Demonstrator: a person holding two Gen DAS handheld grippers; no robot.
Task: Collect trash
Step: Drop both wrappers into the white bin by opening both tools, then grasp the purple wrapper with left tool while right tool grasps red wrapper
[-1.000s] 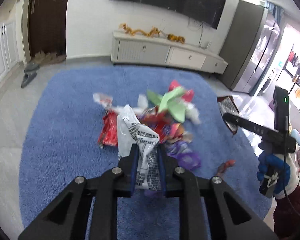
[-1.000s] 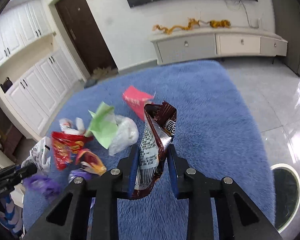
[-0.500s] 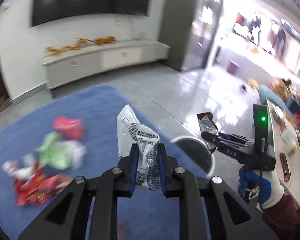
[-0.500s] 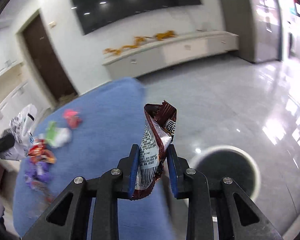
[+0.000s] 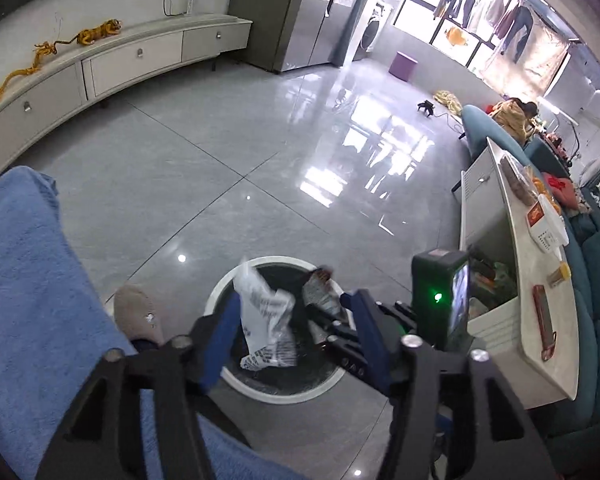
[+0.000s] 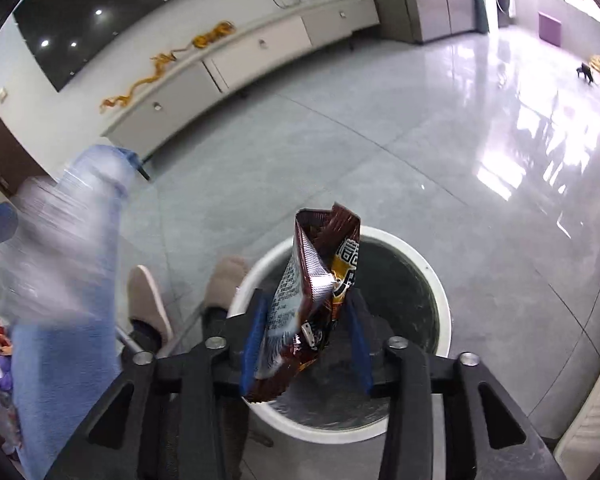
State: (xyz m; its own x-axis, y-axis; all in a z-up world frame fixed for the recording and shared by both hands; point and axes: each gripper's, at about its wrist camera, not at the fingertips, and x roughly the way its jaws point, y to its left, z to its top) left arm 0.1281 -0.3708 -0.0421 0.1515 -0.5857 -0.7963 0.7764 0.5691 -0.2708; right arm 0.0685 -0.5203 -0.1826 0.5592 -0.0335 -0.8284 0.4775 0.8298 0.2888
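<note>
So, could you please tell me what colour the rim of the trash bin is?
White, around a dark inside; the trash bin shows best in the right wrist view.

bin (image 6: 440,292) mouth open; slippers (image 6: 148,300) crowd left rim.

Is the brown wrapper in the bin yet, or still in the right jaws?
Not in yet. The brown wrapper hangs between the right gripper's jaws, which have just been opening, directly above the white bin.

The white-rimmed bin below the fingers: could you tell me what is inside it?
The bin shows only a dark interior. The brown wrapper and white wrapper hang above it, covering part of the inside.
</note>
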